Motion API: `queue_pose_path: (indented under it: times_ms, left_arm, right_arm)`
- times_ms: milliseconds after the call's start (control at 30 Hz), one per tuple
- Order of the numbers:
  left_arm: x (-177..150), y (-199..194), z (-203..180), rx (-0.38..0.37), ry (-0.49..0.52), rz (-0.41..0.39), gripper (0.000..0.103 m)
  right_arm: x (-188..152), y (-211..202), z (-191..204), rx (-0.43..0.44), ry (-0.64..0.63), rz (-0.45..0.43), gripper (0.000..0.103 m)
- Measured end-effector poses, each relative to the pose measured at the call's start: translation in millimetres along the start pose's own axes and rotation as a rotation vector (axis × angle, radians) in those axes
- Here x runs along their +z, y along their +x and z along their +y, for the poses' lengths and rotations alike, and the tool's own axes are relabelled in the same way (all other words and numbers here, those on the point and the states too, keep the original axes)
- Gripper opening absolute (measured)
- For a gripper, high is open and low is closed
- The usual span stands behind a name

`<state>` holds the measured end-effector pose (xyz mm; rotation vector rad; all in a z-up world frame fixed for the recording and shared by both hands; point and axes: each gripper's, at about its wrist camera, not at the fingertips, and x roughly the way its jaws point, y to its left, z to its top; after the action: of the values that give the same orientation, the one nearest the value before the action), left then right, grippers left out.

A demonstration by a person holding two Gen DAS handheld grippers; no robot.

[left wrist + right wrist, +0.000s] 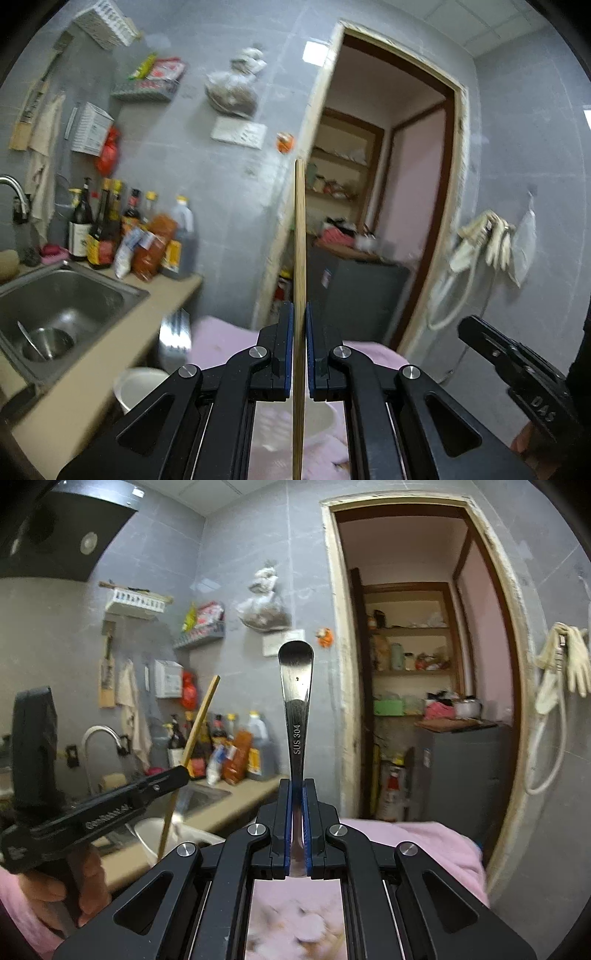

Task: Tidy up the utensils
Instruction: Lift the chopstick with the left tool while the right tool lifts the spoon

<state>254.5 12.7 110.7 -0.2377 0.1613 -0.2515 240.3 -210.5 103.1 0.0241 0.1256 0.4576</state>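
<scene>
Kitchen interior seen along both tongs. A grey tiled wall (229, 206) and an open doorway (424, 664) fill the background ahead of them. To the left of the left tongs lies a beige tabletop (110, 332) bearing a steel sink (62, 306) and a cluster of sauce bottles (122, 236). Below both tongs lies a pink cloth (406, 834). The left tongs (299, 314) are clamped narrowly on a single wooden chopstick (299, 229), which stands upright between the blue pads and projects above and below them. The right tongs (296, 790), level with and to the right of the left pair, are clamped narrowly on the handle of a steel spoon (297, 701), handle end upward and stamped "SUS 304".
</scene>
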Motion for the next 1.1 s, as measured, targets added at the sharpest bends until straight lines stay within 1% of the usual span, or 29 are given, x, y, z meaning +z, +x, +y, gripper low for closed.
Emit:
queue_pose_path:
  times_ms: [133,267,400,500,600,800,1100]
  left_arm:
    - [14.2,-0.3,33.8,0.035,-0.029,-0.064,0.004]
    - [21.3,-0.9,68.2,0.080,-0.061,-0.116,0.004]
    - [19.9,4.9,96.9,0.107,-0.120,-0.113,0.004]
    - [14.4,10.5,108.7,0.129,-0.145,-0.106,0.004]
    - [8.9,16.5,111.0,0.146,-0.145,-0.102,0.004]
    - [-2.6,24.5,106.7,0.163,-0.128,-0.097,0.004]
    - [-27.3,29.6,99.3,0.184,-0.116,-0.056,0.004]
  right_arm:
    - [12.6,17.1,16.4,0.069,0.009,-0.004,0.003]
    - [15.9,37.2,35.1,0.116,-0.009,0.021,0.003]
    - [3.9,55.8,46.1,0.133,-0.018,0.069,0.003]
    - [-5.7,67.7,47.6,0.133,-0.014,0.109,0.003]
    - [-17.8,76.8,43.5,0.125,-0.016,0.153,0.003]
    - [-33.0,83.9,33.8,0.115,-0.007,0.211,0.003]
    - [-47.1,97.2,37.4,0.148,0.007,0.273,0.003]
